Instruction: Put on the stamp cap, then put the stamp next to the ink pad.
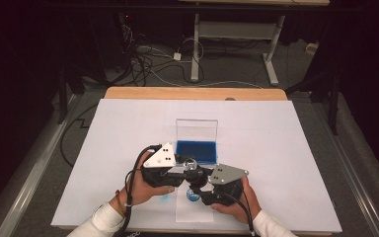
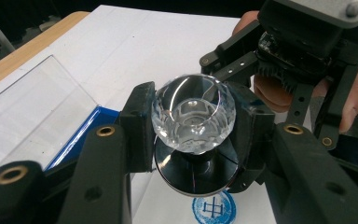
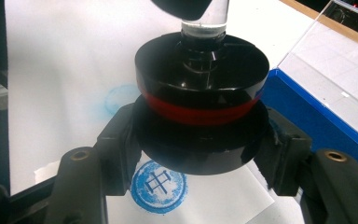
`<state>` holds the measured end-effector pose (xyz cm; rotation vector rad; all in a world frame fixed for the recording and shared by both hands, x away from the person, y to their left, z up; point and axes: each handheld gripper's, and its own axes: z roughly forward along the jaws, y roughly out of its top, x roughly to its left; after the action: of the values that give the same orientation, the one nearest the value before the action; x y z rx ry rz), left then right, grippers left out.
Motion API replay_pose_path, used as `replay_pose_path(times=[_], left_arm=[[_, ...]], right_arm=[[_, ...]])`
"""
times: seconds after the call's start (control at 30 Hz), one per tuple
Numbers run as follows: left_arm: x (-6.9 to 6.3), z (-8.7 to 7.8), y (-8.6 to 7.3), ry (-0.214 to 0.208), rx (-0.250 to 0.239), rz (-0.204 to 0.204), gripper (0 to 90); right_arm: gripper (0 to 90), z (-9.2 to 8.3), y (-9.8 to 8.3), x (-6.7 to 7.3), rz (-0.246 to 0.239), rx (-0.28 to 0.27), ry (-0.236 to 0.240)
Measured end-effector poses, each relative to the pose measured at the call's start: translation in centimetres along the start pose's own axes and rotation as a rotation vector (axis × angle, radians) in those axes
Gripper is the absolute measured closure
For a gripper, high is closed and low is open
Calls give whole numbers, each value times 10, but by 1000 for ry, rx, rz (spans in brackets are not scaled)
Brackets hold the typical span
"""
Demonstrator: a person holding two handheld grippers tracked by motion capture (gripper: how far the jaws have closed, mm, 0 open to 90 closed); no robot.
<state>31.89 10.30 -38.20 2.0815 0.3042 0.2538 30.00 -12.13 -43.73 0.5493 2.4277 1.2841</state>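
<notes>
**Stamp held in two grippers over a fresh print: smears and slips are the risks**

I work at the bench (image 1: 128,207), where a white sheet covers nearly the whole top. The blue ink pad case (image 1: 196,151) lies open just beyond my grippers, its clear lid standing up. My left gripper (image 2: 193,123) is clamped on the stamp's faceted crystal knob (image 2: 193,114); my right gripper (image 3: 200,140) is clamped on the black disc at the bottom of the stamp (image 3: 200,100), below its red band. The stamp hangs above the paper strip (image 1: 190,205), apart from it.

The biggest risk, as I judge it, is the two grips working against each other: a twist or pull from one hand could wrench the stamp apart suddenly or make the smooth knob slip from the pads. Next, a dropped or lowered part would land on the blue round print (image 3: 159,185) directly below and smear it. A fainter blue ring (image 3: 121,99) marks the sheet nearby.

The print shows one readable character, 中, inside a circle.
</notes>
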Motion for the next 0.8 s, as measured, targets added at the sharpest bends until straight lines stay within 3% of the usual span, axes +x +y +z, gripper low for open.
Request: replay_pose_path(times=[0.5,0.7,0.8], left_arm=[[-5,12,-3,-34,-29,-8,545],[-1,12,-8,-64,-88,-63,545],[0,11,-10,-72,-95,-75,544]], right_arm=[[389,2,-3,0,20,6,10],[389,-3,-5,-1,43,-14,9],[390,-5,-4,-1,37,-19,0]])
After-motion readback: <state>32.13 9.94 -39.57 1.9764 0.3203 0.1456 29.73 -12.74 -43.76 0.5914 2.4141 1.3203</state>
